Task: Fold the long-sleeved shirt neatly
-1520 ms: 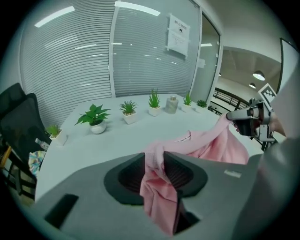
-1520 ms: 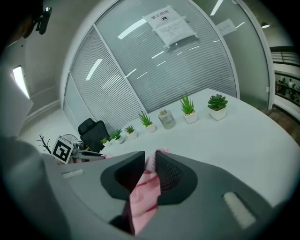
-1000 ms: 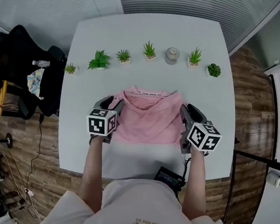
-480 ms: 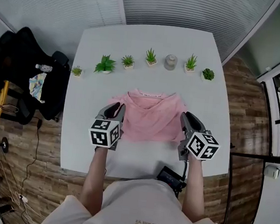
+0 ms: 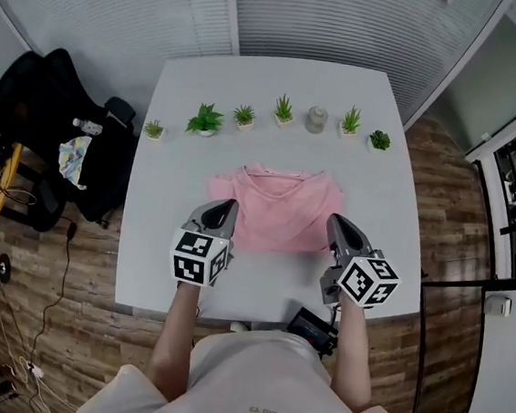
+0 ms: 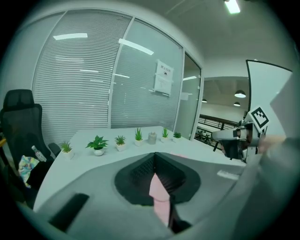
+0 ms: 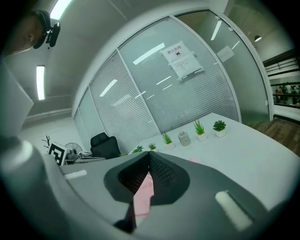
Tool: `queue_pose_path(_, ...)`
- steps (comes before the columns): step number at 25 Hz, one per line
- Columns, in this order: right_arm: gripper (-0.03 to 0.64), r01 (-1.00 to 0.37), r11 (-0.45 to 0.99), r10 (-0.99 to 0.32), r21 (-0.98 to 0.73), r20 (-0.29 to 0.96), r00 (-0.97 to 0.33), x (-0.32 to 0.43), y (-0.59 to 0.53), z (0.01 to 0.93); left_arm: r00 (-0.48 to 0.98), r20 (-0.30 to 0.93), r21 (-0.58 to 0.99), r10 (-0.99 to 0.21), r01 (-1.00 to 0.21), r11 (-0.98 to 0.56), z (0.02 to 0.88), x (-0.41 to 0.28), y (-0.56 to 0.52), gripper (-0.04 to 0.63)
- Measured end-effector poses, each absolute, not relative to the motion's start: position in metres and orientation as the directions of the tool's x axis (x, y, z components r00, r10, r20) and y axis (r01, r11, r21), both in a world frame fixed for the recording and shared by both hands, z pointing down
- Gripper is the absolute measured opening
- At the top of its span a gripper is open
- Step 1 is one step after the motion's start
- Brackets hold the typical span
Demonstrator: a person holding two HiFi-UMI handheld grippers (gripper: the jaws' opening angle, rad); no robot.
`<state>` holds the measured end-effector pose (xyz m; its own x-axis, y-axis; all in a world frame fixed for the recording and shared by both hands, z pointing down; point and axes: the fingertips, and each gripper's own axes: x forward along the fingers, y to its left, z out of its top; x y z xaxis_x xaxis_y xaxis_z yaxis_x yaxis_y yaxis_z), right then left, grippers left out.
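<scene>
Pinch on both near corners of the pink long-sleeved shirt (image 5: pixel 276 208)

A second ago both jaw pairs stood apart beside the shirt's flanks. They have just been closing and now press pink fabric between them, the left gripper (image 5: pixel 224 208) at the near left corner and the right gripper (image 5: pixel 337 223) at the near right. The shirt lies partly folded on the white square table (image 5: pixel 175 165), collar away from the person. Beyond the collar, well apart, stand a row of small potted green plants (image 5: pixel 206 119) and a grey jar (image 5: pixel 316 118). A black office chair (image 5: pixel 56 125) sits left of the table.

Grey left gripper (image 5: pixel 225 209) and right gripper (image 5: pixel 337 224) carry marker cubes (image 5: pixel 200 258) (black-white); T-shirt (image 5: pixel 267 381) is white.
</scene>
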<state>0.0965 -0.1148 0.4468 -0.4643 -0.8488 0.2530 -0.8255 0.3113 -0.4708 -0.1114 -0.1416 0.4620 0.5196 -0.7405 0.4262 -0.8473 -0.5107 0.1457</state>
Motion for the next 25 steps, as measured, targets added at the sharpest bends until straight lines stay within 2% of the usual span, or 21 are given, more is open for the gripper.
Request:
queue_pose_path(6, 0.012, -0.848, 0.330, -0.864, -0.414, 0.230, -0.448, 0.086, -0.083, 0.430, 0.537, 0.367, 0.213, -0.760, -0.844, -0.493, 0.442, -0.119, -0.118, 0.008)
queue_pose_path(12, 0.012, -0.851, 0.350, -0.878, -0.391, 0.180, -0.444, 0.080, -0.061, 0.415, 0.536, 0.355, 0.164, -0.766, -0.842, -0.514, 0.431, -0.120, -0.096, 0.008)
queue_pose_path(25, 0.012, -0.870, 0.331, -0.894, -0.364, 0.173, -0.413, 0.082, -0.047, 0.410, 0.512, 0.347, 0.143, -0.786, -0.857, -0.495, 0.424, -0.130, -0.082, 0.008)
